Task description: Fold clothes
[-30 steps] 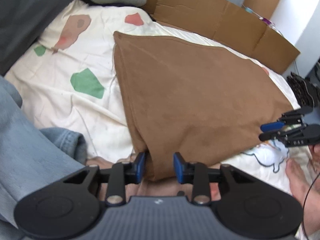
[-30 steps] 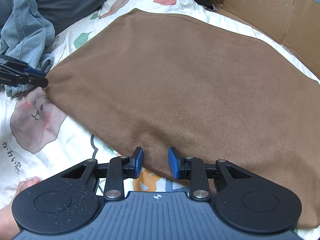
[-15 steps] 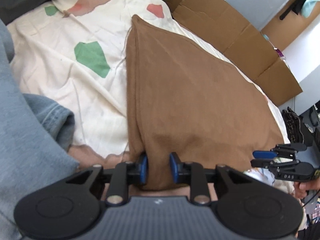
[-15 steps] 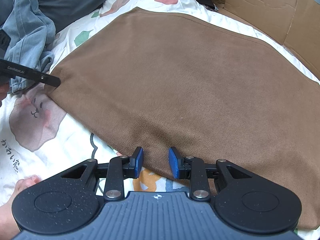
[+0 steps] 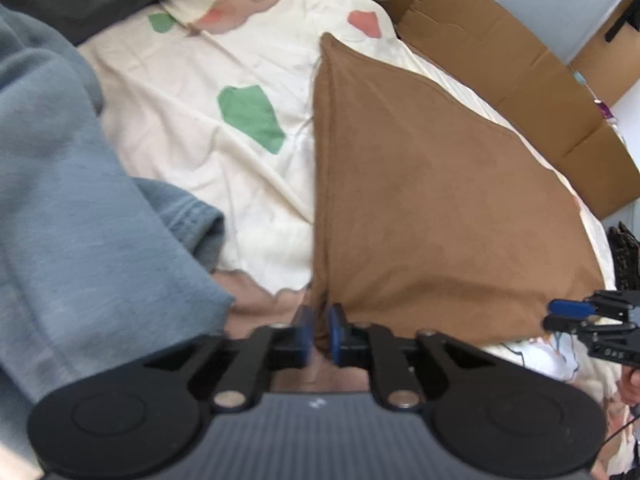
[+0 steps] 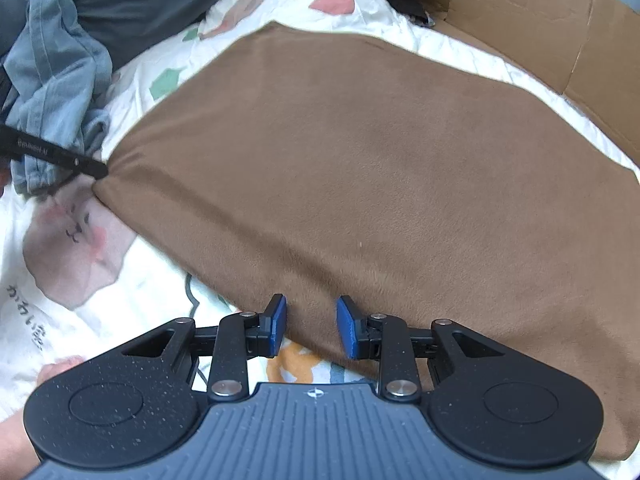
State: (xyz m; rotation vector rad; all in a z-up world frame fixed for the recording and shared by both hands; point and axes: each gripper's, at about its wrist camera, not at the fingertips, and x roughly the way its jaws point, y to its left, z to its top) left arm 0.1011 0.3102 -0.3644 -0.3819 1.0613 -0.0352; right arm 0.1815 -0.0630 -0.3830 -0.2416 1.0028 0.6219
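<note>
Cream bedsheet (image 6: 132, 312) with cartoon prints covered the bed, and a brown cloth (image 6: 360, 168) lay spread flat on it. Blue-grey clothes (image 5: 80, 220) were heaped at the left. Left hand-held gripper (image 5: 319, 330) had just been closing, pinching the cloth's near corner. Right hand-held gripper (image 6: 311, 326) sat partly open over the near edge, gripping nothing.

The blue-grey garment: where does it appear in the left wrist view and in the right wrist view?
Left wrist view: the blue-grey garment fills the left side.
Right wrist view: it lies bunched at the upper left.
Shared landmark: the brown cloth, to the garment's right in both.
</note>
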